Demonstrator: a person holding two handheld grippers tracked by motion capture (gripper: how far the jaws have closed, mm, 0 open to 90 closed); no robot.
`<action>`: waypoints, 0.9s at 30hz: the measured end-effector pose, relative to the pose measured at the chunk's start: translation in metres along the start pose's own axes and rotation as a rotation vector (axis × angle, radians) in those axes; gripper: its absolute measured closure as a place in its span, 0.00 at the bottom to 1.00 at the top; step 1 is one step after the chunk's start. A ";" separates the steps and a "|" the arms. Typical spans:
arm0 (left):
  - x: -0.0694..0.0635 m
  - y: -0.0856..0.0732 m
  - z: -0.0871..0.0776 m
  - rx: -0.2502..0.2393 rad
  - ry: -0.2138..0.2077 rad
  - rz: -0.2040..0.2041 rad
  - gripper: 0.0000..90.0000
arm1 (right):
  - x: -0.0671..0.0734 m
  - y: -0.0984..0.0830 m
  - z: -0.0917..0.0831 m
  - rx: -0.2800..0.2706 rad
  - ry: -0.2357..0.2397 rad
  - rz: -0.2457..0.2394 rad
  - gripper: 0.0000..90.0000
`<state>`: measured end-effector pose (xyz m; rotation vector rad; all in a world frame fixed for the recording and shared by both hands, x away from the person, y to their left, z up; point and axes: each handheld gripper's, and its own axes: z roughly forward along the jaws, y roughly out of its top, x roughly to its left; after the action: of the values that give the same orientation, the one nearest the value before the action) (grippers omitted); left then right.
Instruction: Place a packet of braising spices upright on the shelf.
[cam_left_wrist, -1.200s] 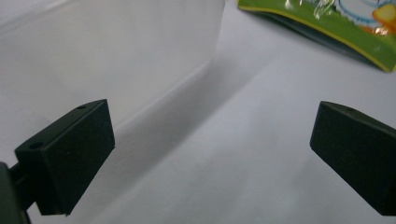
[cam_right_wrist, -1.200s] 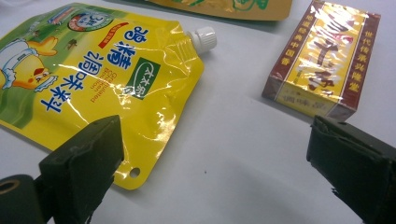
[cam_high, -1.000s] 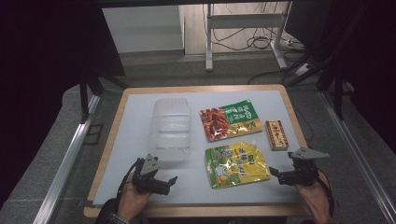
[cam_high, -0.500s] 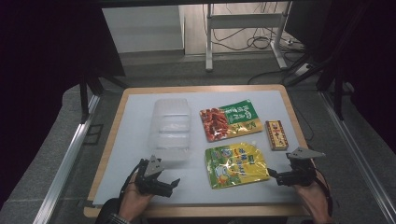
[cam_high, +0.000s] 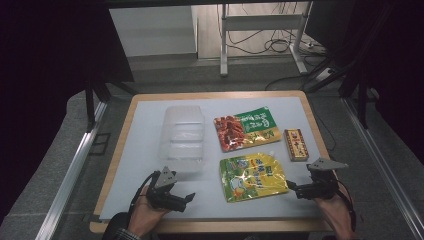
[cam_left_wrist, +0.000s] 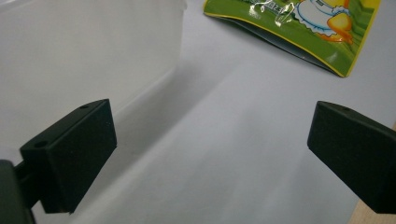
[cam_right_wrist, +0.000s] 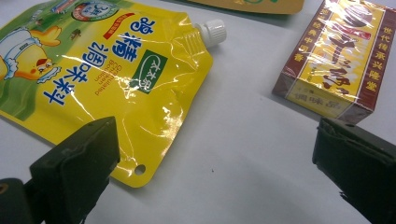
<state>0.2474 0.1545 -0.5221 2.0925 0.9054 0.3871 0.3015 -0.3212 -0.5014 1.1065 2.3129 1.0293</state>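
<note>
Your right gripper (cam_right_wrist: 212, 172) has its two black jaws spread wide with nothing between them but bare table. The near corner of the flat yellow-and-green spouted pouch with a duck picture (cam_right_wrist: 107, 70) lies just beside its left-hand jaw in the right gripper view, not touching it that you can tell. The pouch's white screw cap (cam_right_wrist: 211, 31) points away from you in that view. Near the other jaw sits the small yellow-and-maroon cellophane-wrapped box (cam_right_wrist: 332, 70), apart from the pouch.

Your left gripper (cam_left_wrist: 208, 154) is likewise spread wide and holds nothing. In the left gripper view, the clear plastic lidded container (cam_left_wrist: 84, 56) rises just beyond one jaw, and the pouch's green corner (cam_left_wrist: 299, 32) lies farther ahead toward the other.

From the high view, your left gripper (cam_high: 177, 199) hovers near the table's front edge, just in front of the clear container (cam_high: 183, 137). Your right gripper (cam_high: 295, 188) sits just beside the pouch (cam_high: 252, 176) on its right side. Behind the pouch lies a flat red-and-green food packet (cam_high: 246, 128), with the small box (cam_high: 296, 144) to its right, all on the pale blue tabletop with a wooden rim (cam_high: 145, 200).
</note>
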 end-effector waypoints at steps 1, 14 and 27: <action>-0.001 0.001 0.000 0.001 0.000 0.002 0.03 | 0.000 0.000 0.000 0.002 -0.001 0.001 0.01; -0.018 0.011 0.006 0.012 -0.015 0.065 0.17 | 0.001 0.000 0.001 0.003 0.003 0.013 0.01; -0.033 0.023 0.019 -0.019 -0.076 0.096 0.37 | 0.003 0.001 0.002 0.000 0.009 0.019 0.01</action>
<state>0.2457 0.1103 -0.5153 2.1237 0.7557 0.3621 0.3012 -0.3182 -0.5020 1.1285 2.3137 1.0439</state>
